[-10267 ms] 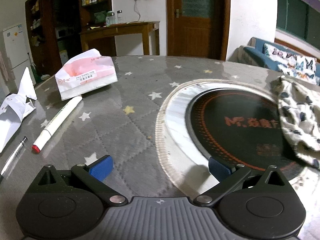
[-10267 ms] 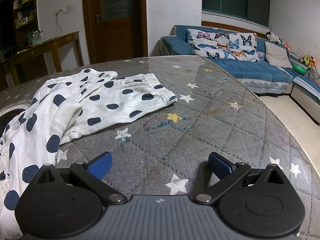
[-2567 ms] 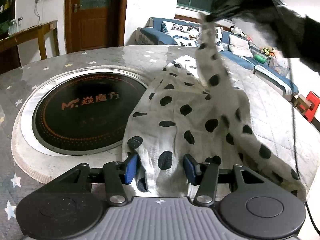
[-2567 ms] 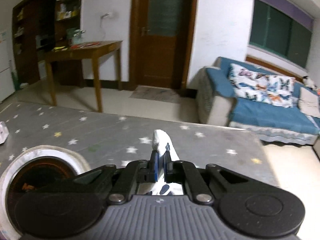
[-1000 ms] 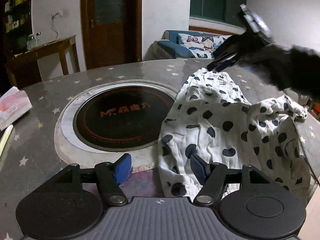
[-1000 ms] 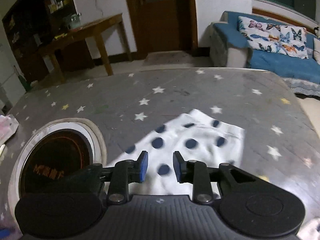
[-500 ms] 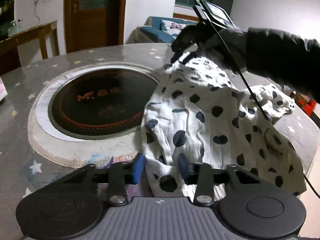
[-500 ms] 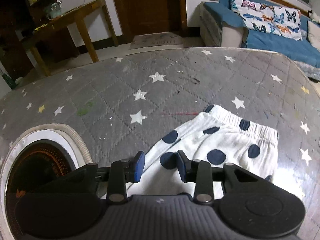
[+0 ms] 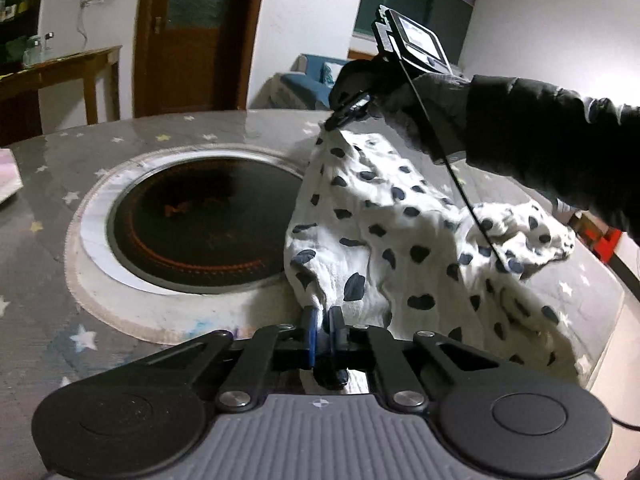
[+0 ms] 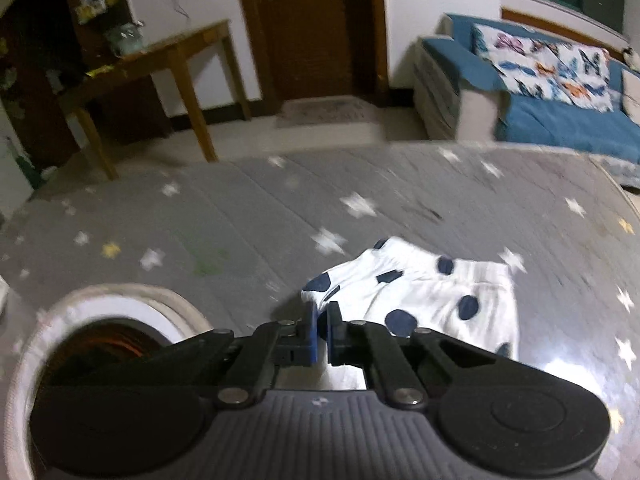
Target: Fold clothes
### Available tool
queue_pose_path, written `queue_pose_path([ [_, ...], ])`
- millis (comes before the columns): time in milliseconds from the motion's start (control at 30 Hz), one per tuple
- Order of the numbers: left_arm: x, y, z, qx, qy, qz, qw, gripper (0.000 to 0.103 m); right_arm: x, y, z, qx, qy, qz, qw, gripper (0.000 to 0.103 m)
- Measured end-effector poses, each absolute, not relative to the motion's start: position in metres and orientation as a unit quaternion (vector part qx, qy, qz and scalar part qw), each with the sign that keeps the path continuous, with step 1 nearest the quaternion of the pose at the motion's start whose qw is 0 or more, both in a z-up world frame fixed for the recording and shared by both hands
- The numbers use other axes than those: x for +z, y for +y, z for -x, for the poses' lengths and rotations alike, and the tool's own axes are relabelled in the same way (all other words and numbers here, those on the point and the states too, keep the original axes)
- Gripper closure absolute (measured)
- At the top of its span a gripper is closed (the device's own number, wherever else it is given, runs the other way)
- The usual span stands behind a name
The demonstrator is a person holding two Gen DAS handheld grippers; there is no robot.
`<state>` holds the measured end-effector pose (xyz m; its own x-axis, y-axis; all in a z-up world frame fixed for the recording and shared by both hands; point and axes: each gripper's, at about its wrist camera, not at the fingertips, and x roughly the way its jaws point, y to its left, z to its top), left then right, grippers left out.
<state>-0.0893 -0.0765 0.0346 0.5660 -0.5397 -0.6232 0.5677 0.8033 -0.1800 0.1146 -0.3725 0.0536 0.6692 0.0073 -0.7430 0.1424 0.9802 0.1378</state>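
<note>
White trousers with dark blue dots lie crumpled on the grey star-patterned table. My left gripper is shut on their near hem edge, beside the round cooktop. My right gripper is shut on the corner of the waistband at the far end; in the left wrist view it shows pinching that corner a little above the table, held by a black-sleeved arm. The cloth stretches loosely between the two grippers.
A round black induction cooktop with a pale ring is set into the table left of the trousers. A tissue pack edge lies at far left. The table's right edge is close. A blue sofa and wooden side table stand beyond.
Both grippers have closed on the trousers: the left on the near hem, the right on the waistband corner. The right one has lifted its corner slightly.
</note>
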Motion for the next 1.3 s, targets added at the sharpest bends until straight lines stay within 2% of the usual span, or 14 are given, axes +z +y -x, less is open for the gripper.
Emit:
queue_pose_path([
  [167,0.041,-0.059,0.098,-0.286,0.345,-0.015,0.894,0.096,0.079,-0.330,-0.132,0.015,0.374,-0.085,0.923,0.099],
  [400,0.050,-0.035,0.111,-0.248,0.345,-0.007,0.905,0.096,0.087,-0.259,-0.152,0.101,0.361,-0.063,0.925,0.098],
  [567,0.046,-0.025,0.116,-0.221,0.360,-0.012,0.906,0.092,0.093,-0.238,-0.143,0.128,0.363,-0.043,0.922,0.090],
  [633,0.050,-0.023,0.120,-0.215,0.352,-0.017,0.911,0.089,0.101,-0.243,-0.132,0.128,0.361,-0.035,0.923,0.088],
  [667,0.054,-0.022,0.121,-0.211,0.346,-0.018,0.914,0.084,0.107,-0.246,-0.125,0.126,0.359,-0.031,0.924,0.085],
  [767,0.063,-0.020,0.124,-0.202,0.329,-0.022,0.922,0.061,0.119,-0.265,-0.103,0.118,0.356,-0.023,0.927,0.075],
  [933,0.072,-0.033,0.122,-0.222,0.310,-0.029,0.924,0.057,0.136,-0.307,-0.064,0.095,0.344,-0.022,0.934,0.069],
  [1300,0.070,-0.104,0.131,-0.319,0.305,-0.054,0.896,0.059,0.142,-0.414,0.039,0.010,0.349,-0.027,0.937,0.068],
])
